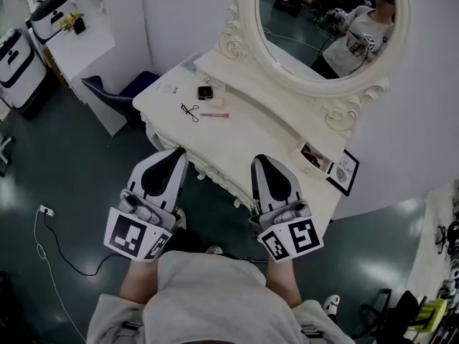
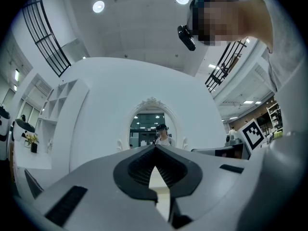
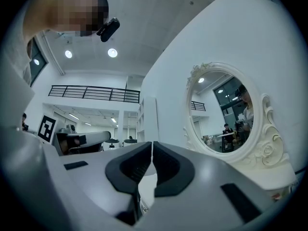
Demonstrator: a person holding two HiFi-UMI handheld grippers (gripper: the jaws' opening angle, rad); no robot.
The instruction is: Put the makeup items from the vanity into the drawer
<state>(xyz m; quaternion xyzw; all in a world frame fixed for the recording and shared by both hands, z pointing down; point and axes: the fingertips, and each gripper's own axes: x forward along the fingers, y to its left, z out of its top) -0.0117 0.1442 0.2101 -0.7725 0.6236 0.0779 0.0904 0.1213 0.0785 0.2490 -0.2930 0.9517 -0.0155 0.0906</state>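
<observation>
On the white vanity point(image 1: 247, 131), toward its far left end, lie a dark compact point(image 1: 205, 92), a black eyelash curler point(image 1: 190, 111) and a pink pencil point(image 1: 214, 115). A small drawer point(image 1: 313, 156) stands open at the vanity's right end, with dark things inside. My left gripper point(image 1: 179, 151) point(image 2: 155, 146) and right gripper point(image 1: 258, 158) point(image 3: 152, 143) are both shut and hold nothing. They hover side by side at the vanity's front edge, well short of the items. Both gripper views point up at the oval mirror point(image 1: 326, 20) and the wall.
A dark blue chair point(image 1: 118, 92) stands left of the vanity, next to a white counter point(image 1: 79, 45). A framed card point(image 1: 346, 172) leans at the vanity's right corner. A white cable point(image 1: 43, 242) trails across the grey floor at the left.
</observation>
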